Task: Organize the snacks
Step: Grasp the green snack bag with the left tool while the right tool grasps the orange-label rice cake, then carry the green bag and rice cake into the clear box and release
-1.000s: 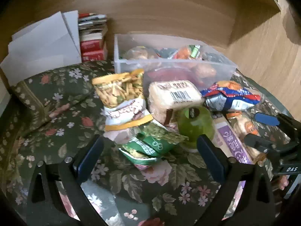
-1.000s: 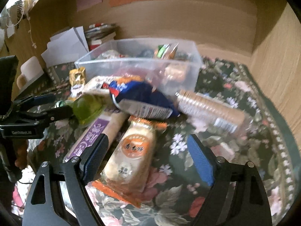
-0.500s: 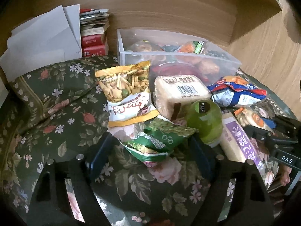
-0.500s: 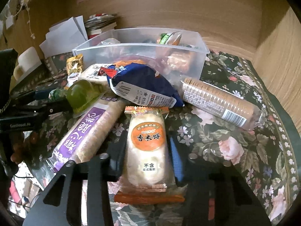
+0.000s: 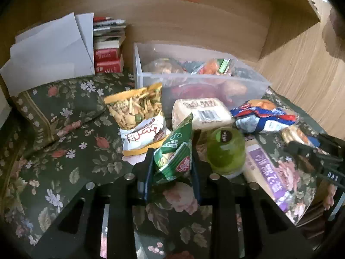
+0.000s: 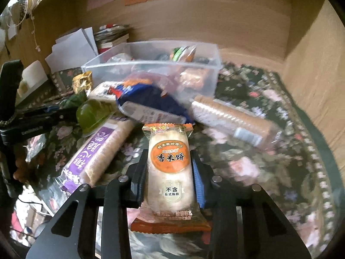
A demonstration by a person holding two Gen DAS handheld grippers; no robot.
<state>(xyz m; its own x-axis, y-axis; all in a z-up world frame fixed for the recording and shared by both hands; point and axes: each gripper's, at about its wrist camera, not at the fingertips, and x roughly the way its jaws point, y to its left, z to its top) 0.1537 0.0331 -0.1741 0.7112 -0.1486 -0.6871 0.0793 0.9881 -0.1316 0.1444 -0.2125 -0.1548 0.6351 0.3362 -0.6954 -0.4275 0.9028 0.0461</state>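
**Both grippers take a snack for the box**

The left gripper (image 5: 172,166) is closing its fingers on the green packet (image 5: 174,153), pads already pressing it. The right gripper (image 6: 170,172) holds the rice cracker pack (image 6: 170,172) tight. Both point toward the clear box (image 5: 194,82) behind the pile, probably their goal.

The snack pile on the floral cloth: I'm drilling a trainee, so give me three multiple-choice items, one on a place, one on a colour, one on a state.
1. Where is the clear plastic bin?
A. Behind the pile
B. On the books
C. In a gripper

2. What colour is the packet between the left gripper's fingers?
A. Purple
B. Green
C. Blue

3. What is the right gripper's state?
A. Wide open
B. Shut on nothing
C. Shut on a packet

Answers:
1 A, the clear plastic bin sits past the pile.
2 B, the left gripper is closing on the green packet.
3 C, the right gripper clamps the orange rice cracker packet.
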